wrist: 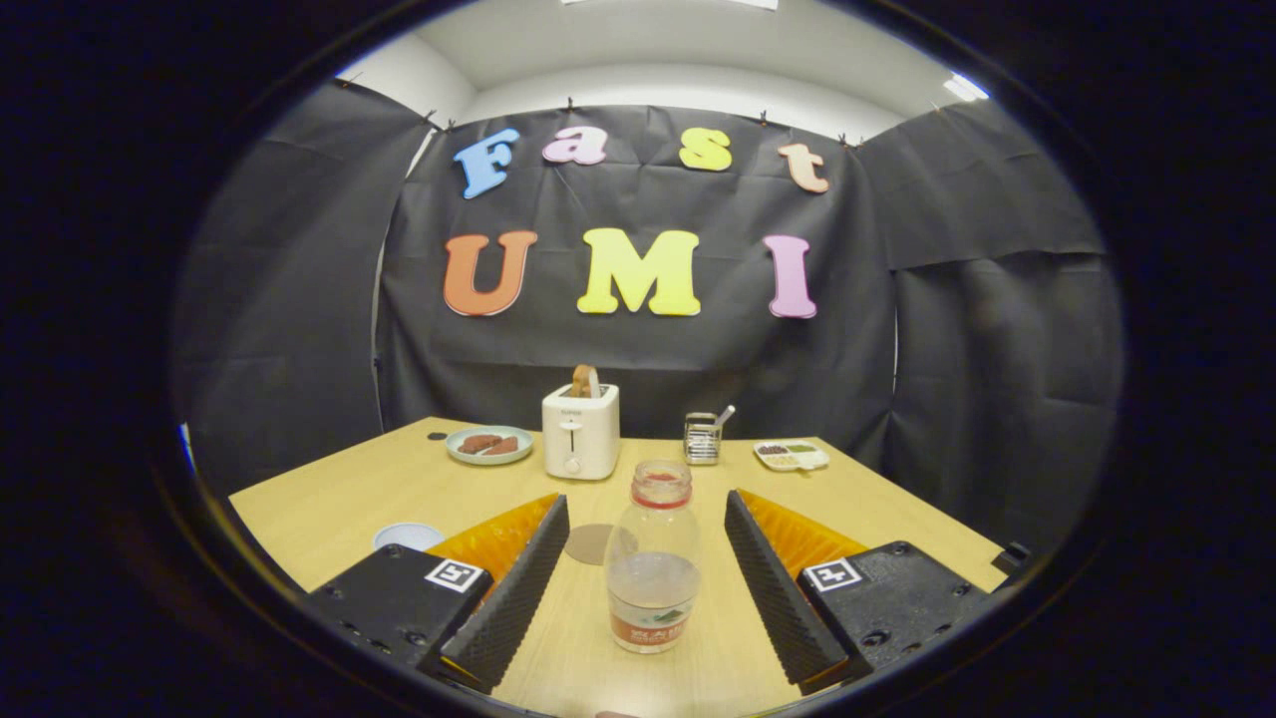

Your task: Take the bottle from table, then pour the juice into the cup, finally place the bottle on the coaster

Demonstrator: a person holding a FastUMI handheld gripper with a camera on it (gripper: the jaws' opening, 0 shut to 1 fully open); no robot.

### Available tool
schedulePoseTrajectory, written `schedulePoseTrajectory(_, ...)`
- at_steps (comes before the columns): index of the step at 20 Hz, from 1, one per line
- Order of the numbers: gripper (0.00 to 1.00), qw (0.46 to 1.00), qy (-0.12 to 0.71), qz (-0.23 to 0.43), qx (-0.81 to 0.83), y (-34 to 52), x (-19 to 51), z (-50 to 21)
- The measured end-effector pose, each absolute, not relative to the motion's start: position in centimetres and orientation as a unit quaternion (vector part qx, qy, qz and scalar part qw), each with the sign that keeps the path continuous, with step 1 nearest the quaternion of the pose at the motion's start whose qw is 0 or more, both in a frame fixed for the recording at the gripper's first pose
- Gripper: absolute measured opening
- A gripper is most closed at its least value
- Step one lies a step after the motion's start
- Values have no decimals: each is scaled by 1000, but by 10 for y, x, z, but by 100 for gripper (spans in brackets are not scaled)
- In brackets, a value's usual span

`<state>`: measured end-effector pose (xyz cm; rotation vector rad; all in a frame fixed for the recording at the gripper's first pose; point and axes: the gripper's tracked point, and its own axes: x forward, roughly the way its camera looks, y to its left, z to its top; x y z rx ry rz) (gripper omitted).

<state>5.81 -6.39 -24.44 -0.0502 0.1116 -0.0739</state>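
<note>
A clear plastic bottle (pixel 653 558) with an open red-rimmed neck stands upright on the wooden table (pixel 349 489), partly filled with pale liquid. It sits between the two fingers of my gripper (pixel 646 514), which is open, with a gap on each side of the bottle. A round brown coaster (pixel 588 543) lies flat just beyond the bottle, to its left. A pale blue cup (pixel 407 537) rests on the table outside the left finger, partly hidden by the gripper body.
At the back of the table stand a white toaster (pixel 580 432) with a slice in it, a plate (pixel 488 446) with brown food, a small metal rack (pixel 703 439) and a little divided tray (pixel 791 456).
</note>
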Motion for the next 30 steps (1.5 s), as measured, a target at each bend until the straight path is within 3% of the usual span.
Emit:
schedulePoseTrajectory(21, 99, 997, 41, -60, -24, -81, 100, -312)
schedulePoseTrajectory(26, 83, 996, 50, -63, -24, -86, 101, -309)
schedulePoseTrajectory(30, 83, 995, 50, -62, -53, -79, 90, -295)
